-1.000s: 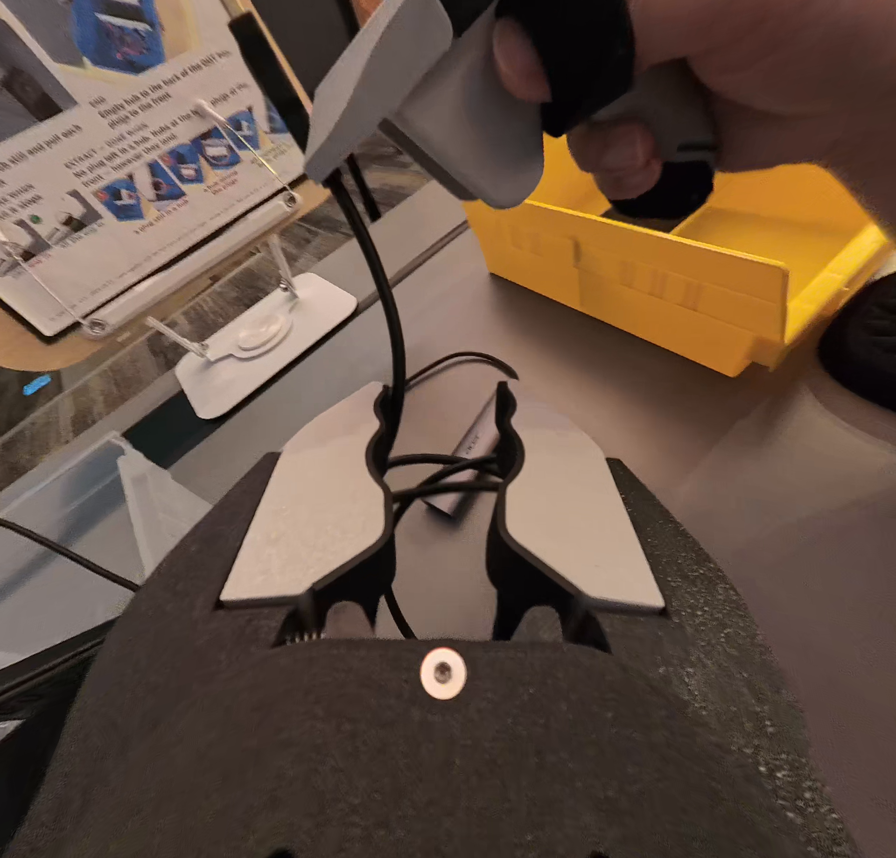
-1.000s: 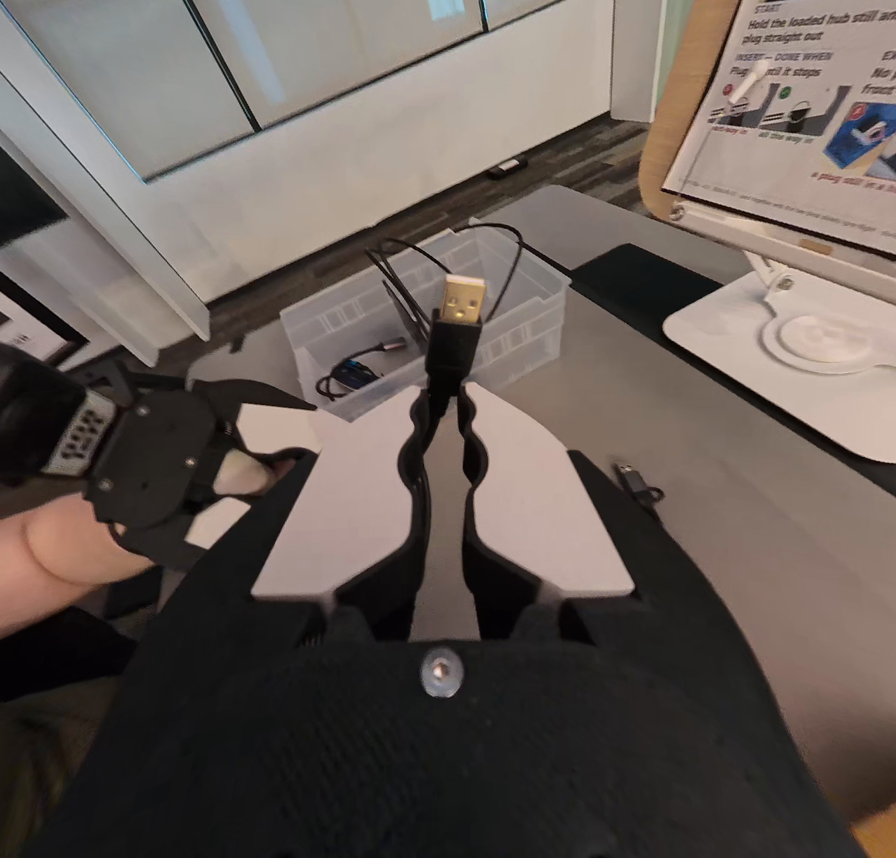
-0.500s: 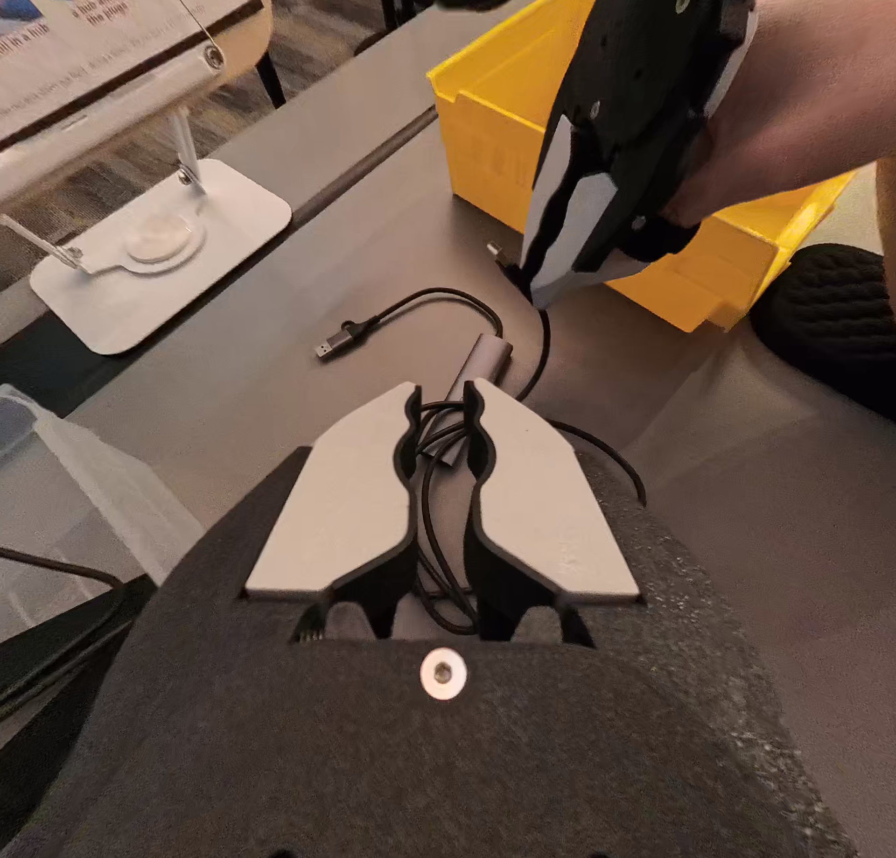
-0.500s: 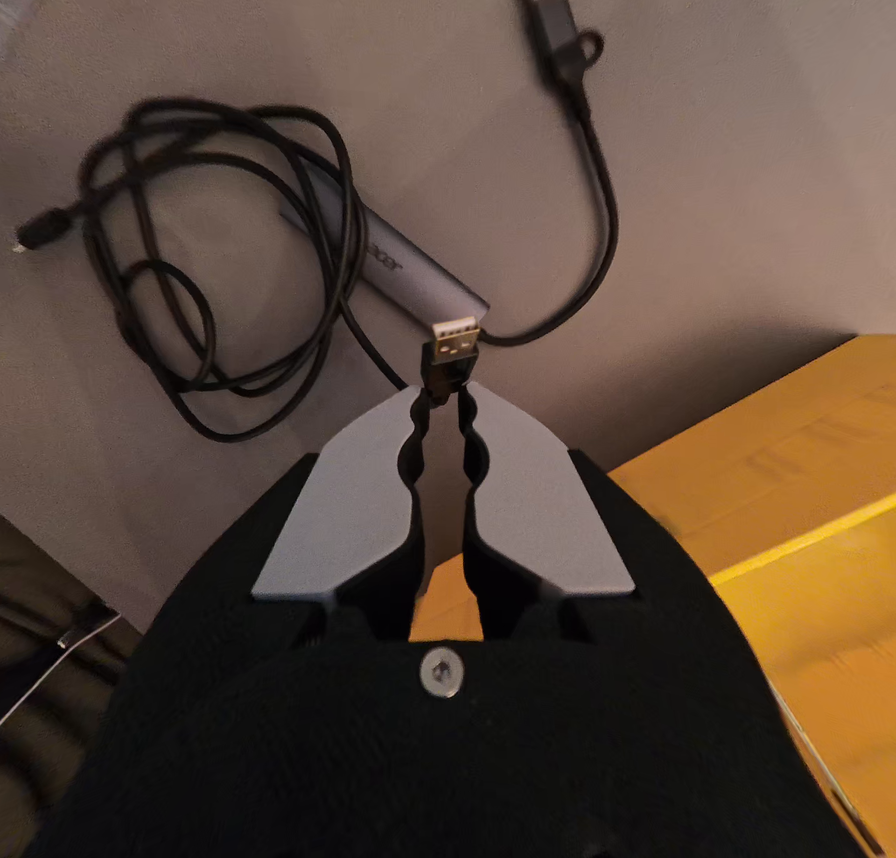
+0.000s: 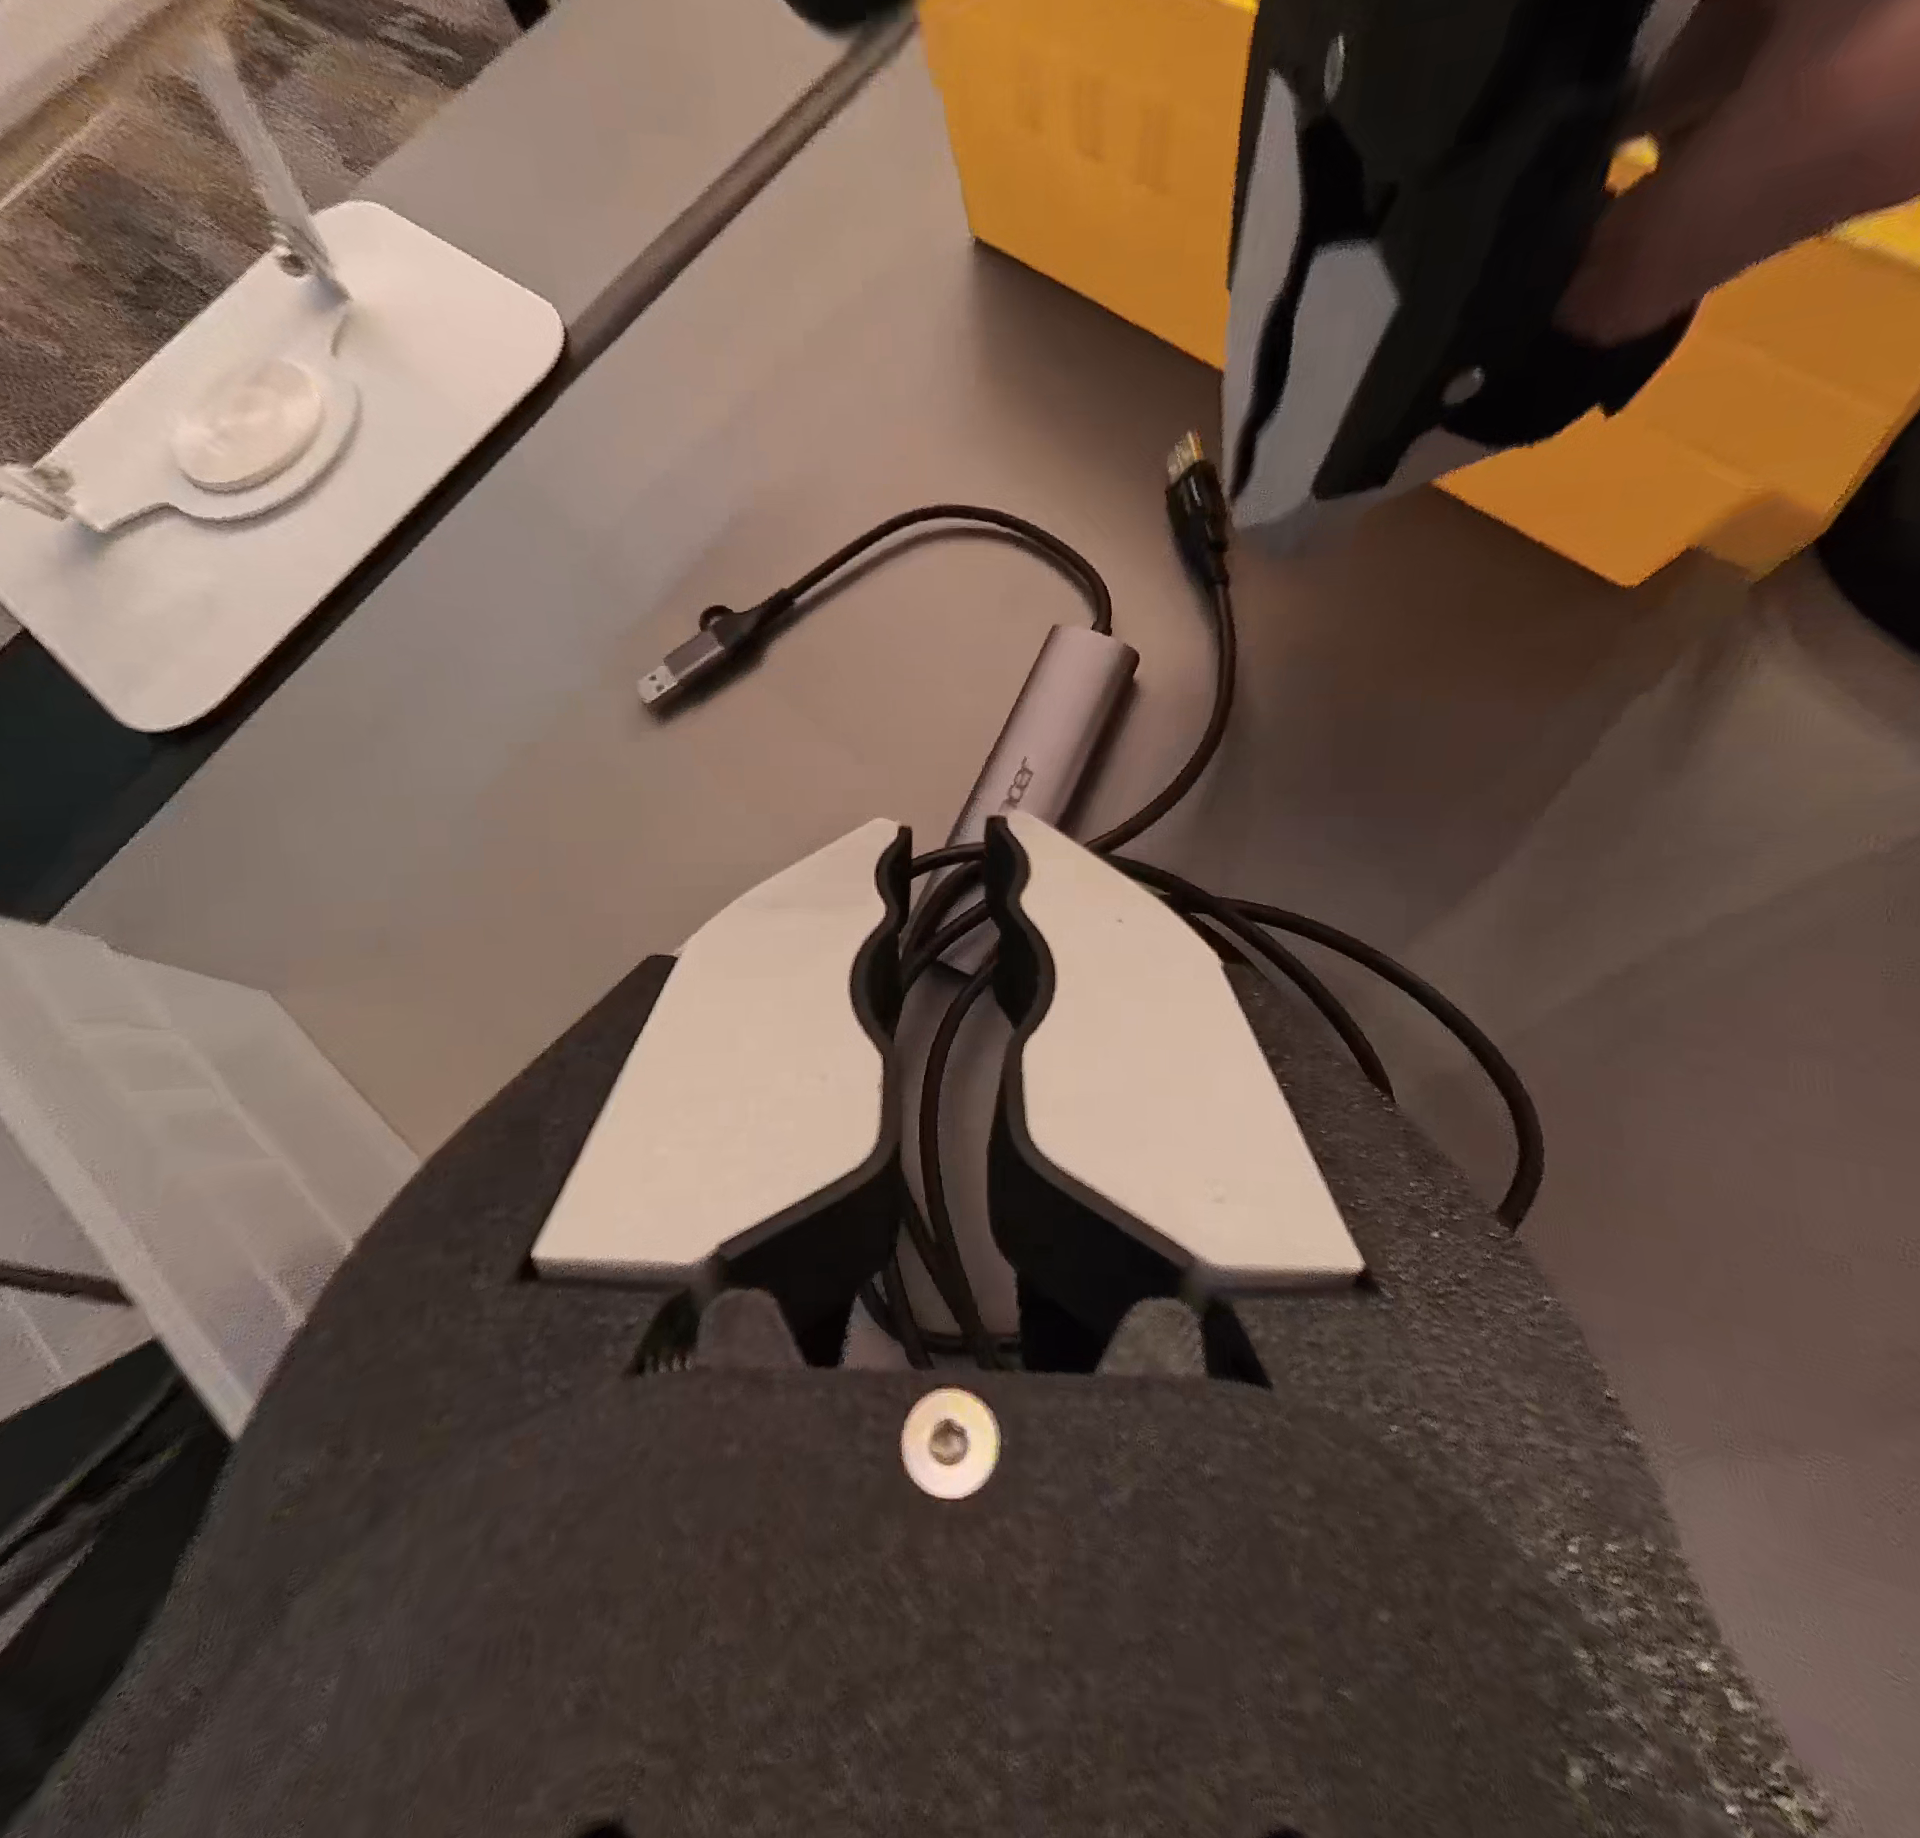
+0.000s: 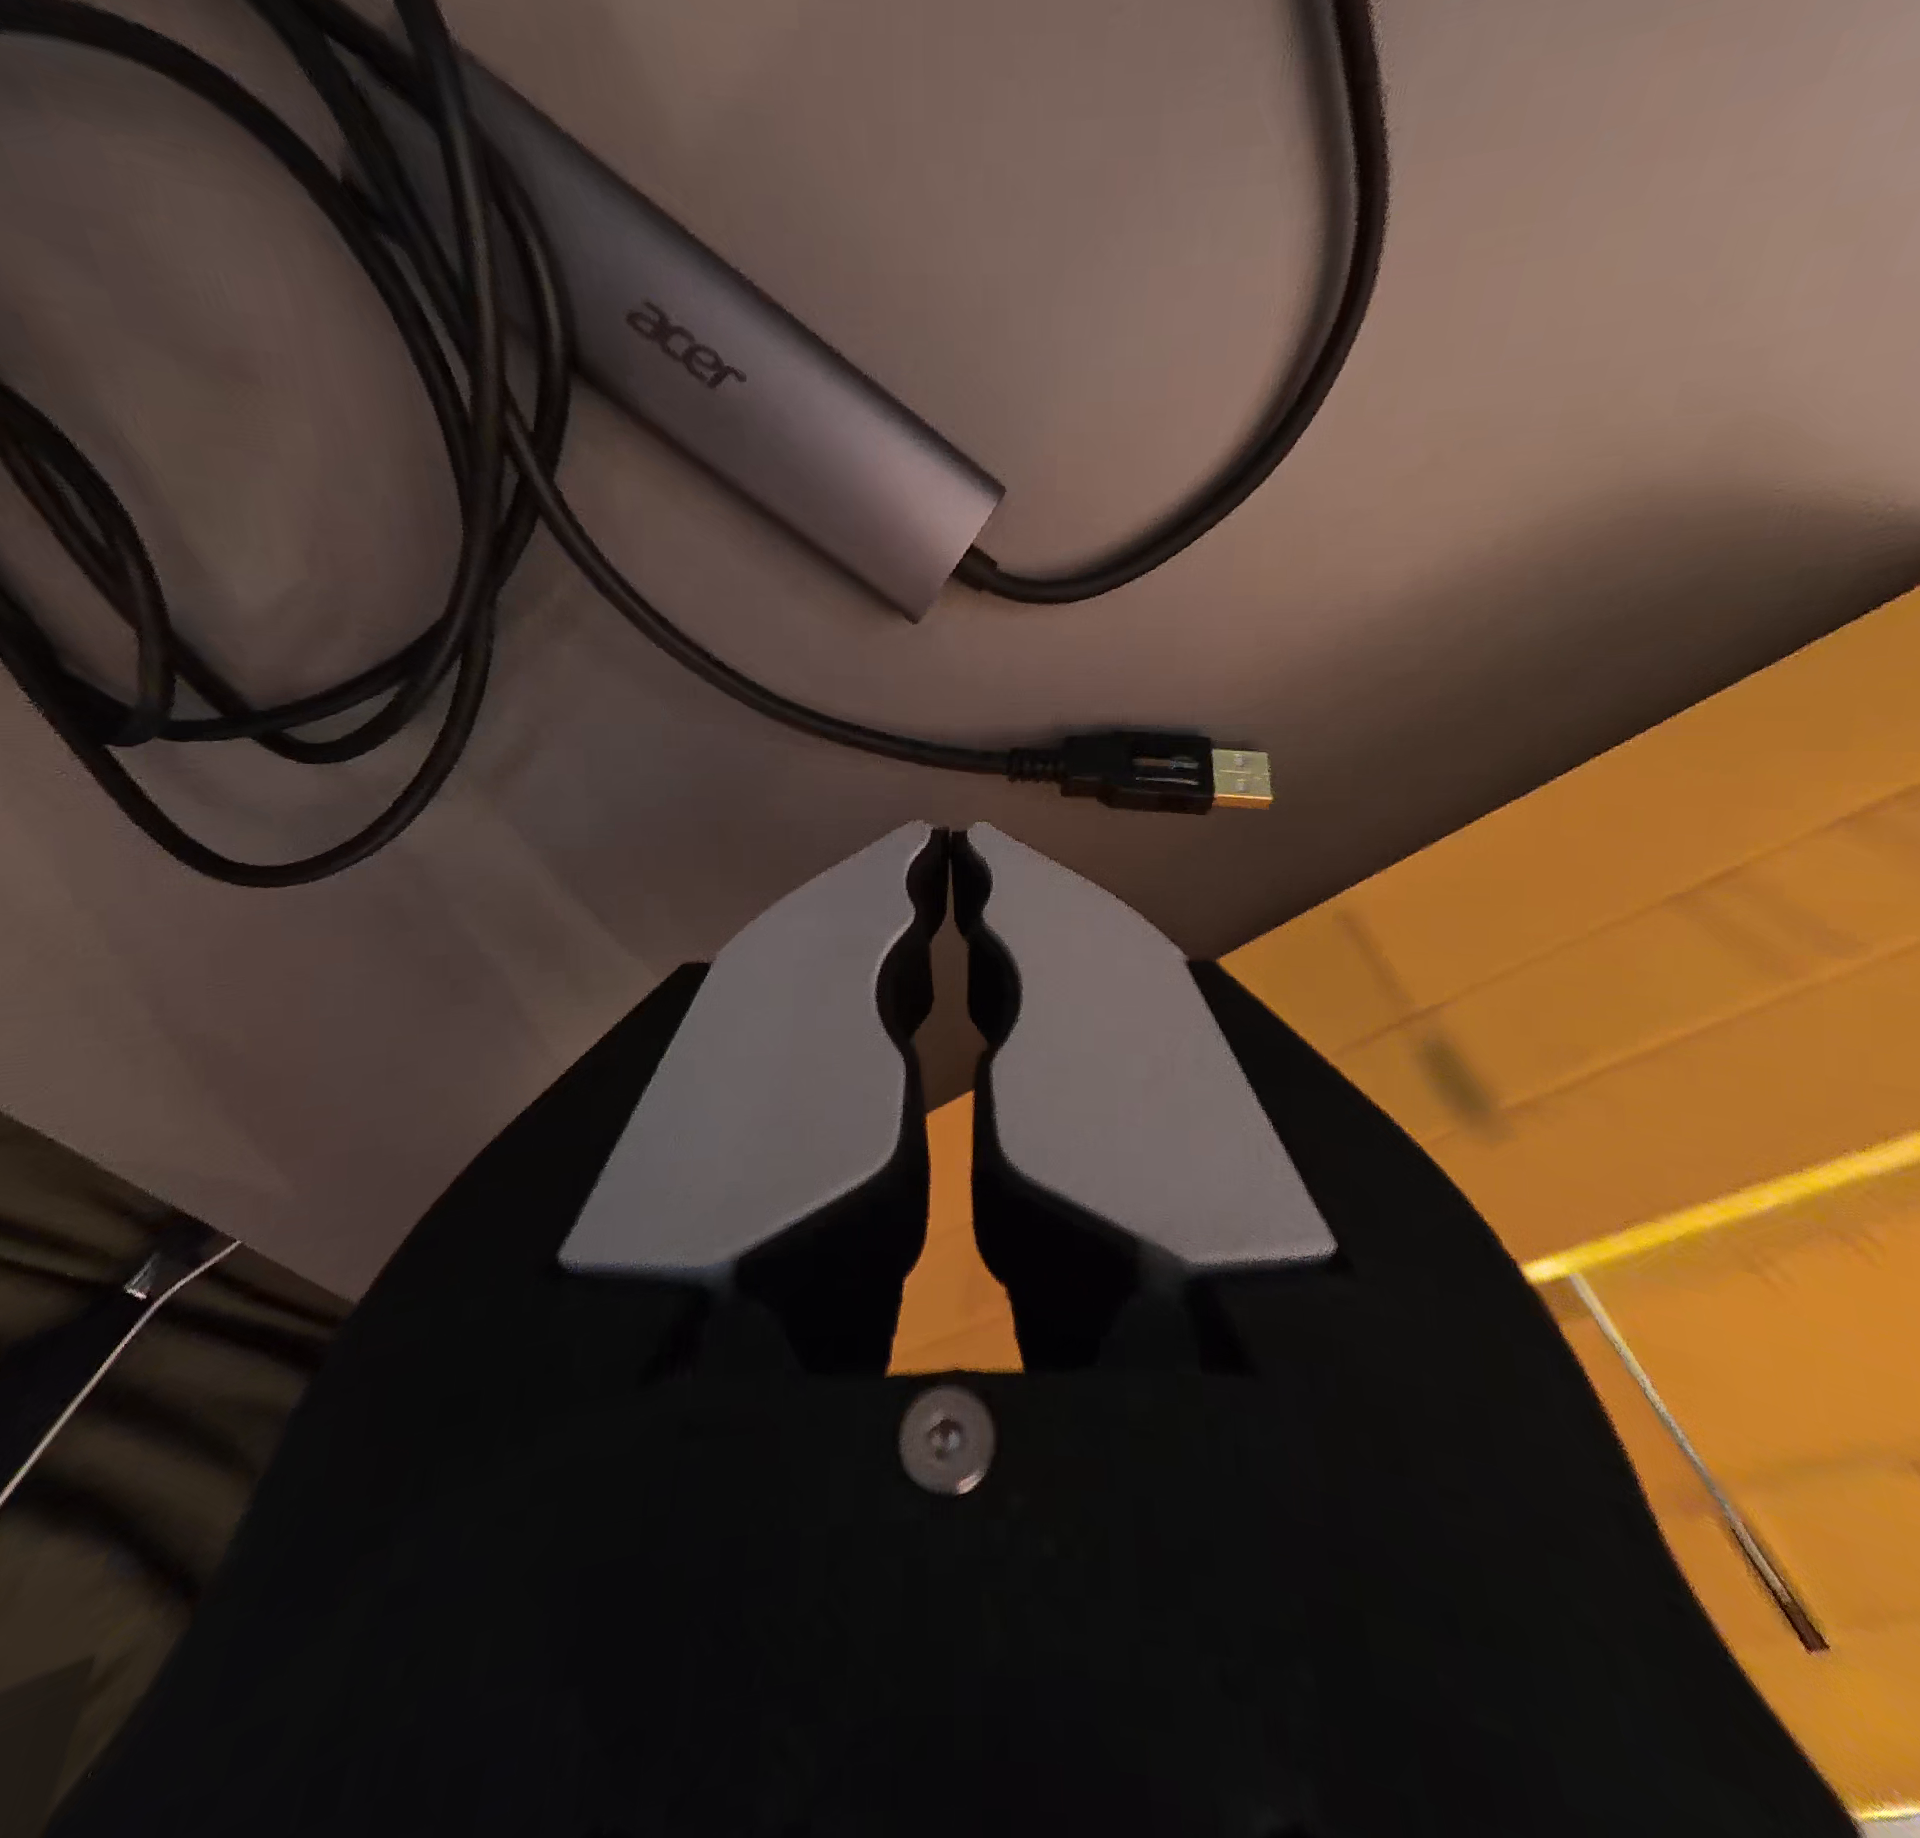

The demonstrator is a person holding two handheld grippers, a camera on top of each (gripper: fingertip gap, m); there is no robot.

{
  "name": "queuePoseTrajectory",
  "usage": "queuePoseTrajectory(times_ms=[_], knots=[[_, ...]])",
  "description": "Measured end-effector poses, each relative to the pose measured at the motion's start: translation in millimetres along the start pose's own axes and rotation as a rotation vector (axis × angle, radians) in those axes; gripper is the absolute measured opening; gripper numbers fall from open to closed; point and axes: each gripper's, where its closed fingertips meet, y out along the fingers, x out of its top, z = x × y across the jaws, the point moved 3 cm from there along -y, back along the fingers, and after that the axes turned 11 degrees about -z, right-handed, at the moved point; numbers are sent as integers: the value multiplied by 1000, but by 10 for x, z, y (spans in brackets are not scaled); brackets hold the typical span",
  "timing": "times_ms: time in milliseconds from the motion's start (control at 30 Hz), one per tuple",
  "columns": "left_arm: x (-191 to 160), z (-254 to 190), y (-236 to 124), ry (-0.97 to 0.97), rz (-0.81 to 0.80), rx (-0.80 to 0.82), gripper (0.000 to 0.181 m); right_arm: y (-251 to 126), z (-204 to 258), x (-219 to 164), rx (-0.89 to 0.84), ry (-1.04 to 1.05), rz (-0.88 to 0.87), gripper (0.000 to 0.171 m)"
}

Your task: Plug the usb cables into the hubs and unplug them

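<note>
A grey USB hub [image 5: 1060,718] lies on the grey table [image 5: 468,853], its own short lead ending in a silver plug [image 5: 681,668]. A black USB cable lies coiled over the hub's end [image 6: 312,438]. Its gold-tipped plug [image 6: 1153,786] lies loose on the table in front of my right gripper [image 6: 948,832], which is shut and empty. The plug also shows in the left wrist view [image 5: 1195,500], beside the right gripper [image 5: 1262,510]. My left gripper [image 5: 948,832] hovers above the hub's near end, fingers a narrow gap apart. Hub and cable loops show through the gap, and nothing is held.
A yellow bin [image 5: 1091,126] stands at the back right, close behind the right gripper; it also shows in the right wrist view [image 6: 1558,957]. A white stand base [image 5: 260,458] sits at the back left. A clear plastic box [image 5: 156,1113] is at the left edge. The left gripper's tips are roughly 12 cm from the right gripper's. The silver plug [image 5: 681,668] lies around 15 cm away from my left fingertips.
My right gripper came down to the table with the plug, let it go, and its pads came together on air. My left gripper's fingers closed to a narrow gap.
</note>
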Motion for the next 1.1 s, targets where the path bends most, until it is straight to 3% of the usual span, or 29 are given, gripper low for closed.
queuePoseTrajectory(times_ms=[200,400,633,867,1100], knots=[[-36,-165,385,110,114,-112,24,-399,-73,39,71,21,-175,2],[-51,-241,696,33,180,-239,34,-978,-425,-311,92,130,-338,3],[-199,-246,961,130,334,-286,39,-1402,-705,-666,61,240,-497,8],[-315,-299,1080,97,435,-323,35,-1569,-697,-696,60,224,-580,11],[-258,-225,1059,114,417,-313,30,-1544,-667,-595,77,165,-598,10]])
